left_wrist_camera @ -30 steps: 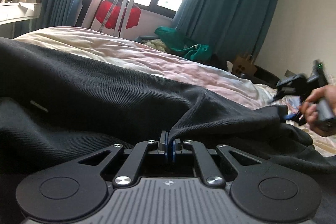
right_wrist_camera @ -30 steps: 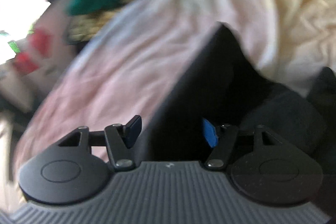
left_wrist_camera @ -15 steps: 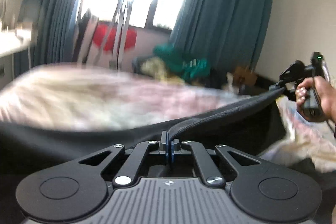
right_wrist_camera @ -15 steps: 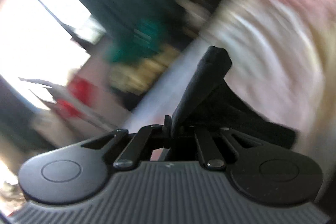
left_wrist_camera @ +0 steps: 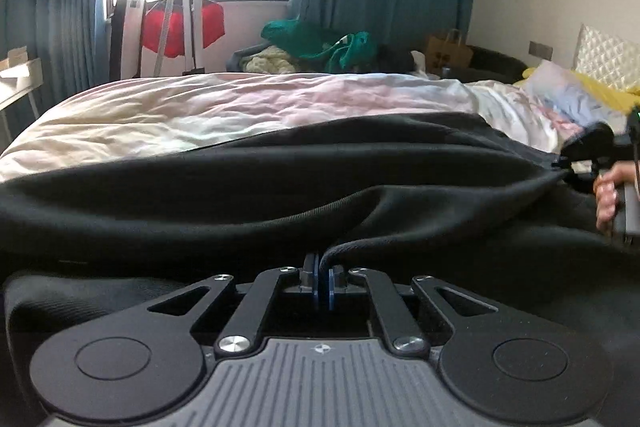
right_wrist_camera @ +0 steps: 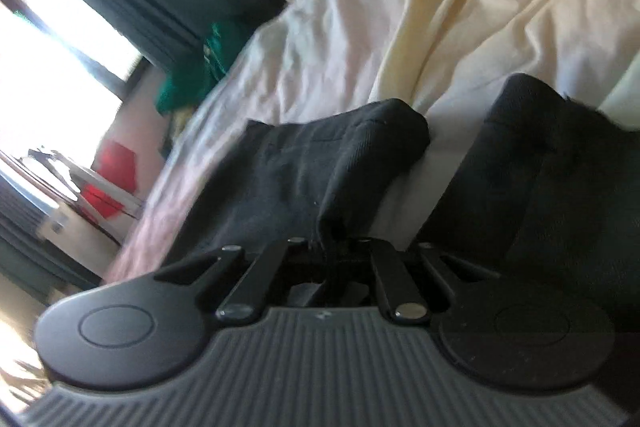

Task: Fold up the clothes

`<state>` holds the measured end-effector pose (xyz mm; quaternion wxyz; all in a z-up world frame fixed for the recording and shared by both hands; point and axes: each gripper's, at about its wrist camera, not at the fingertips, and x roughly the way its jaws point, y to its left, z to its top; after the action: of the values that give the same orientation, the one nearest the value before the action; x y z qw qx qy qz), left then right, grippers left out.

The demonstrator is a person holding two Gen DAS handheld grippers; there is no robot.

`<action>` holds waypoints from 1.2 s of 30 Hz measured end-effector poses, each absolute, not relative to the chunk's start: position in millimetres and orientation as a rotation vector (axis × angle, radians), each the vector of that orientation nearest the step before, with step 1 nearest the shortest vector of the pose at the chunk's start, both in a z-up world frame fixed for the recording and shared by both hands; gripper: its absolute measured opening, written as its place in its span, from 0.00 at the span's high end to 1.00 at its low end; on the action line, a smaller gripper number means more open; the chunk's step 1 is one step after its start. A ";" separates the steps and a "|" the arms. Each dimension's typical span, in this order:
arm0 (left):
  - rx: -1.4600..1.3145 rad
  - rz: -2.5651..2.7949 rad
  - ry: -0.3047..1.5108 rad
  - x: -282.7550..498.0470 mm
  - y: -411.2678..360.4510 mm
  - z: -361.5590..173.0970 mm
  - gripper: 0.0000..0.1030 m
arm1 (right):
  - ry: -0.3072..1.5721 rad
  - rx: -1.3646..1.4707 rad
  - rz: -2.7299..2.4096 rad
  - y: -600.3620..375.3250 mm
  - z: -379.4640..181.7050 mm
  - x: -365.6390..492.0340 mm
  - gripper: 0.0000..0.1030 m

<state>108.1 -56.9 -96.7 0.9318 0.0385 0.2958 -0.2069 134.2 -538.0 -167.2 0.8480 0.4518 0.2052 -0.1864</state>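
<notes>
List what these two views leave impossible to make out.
- Black garment: its type and full shape, left wrist view; it bunches and runs off the frame's edges.
- Right gripper pads, right wrist view: cloth covers them.
- Hand, left wrist view: cut off by the right edge.

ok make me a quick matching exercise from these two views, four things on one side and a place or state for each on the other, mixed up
Things:
1. left gripper
2. black garment
3. green clothes
4. red cloth

Places or states:
A. heaped beyond the far side of the bed, by the teal curtain
B. hanging under the window, behind the metal stand
C. shut on a dark fabric edge
D. spread across the pale bedding, pinched at two points

Pairs: 1-C, 2-D, 3-A, 4-B. The right gripper makes the second pinch.
</notes>
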 end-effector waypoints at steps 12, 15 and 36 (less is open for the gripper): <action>-0.054 -0.283 0.641 78.3 -11.8 -39.7 0.41 | 0.396 0.967 -0.337 -530.2 -116.2 59.4 0.91; -0.044 -0.258 0.616 56.1 -2.3 -26.1 0.32 | 0.387 0.927 -0.334 -523.7 -100.7 31.2 0.91; -0.077 -0.236 0.668 -32.1 28.8 -28.8 0.00 | 0.307 0.878 -0.705 -525.3 -81.9 -73.2 0.16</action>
<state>-32.1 28.8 -28.8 0.9371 -0.0379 0.3272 -0.1154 -73.2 -525.3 -81.9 0.8345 0.4144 0.1448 -0.3330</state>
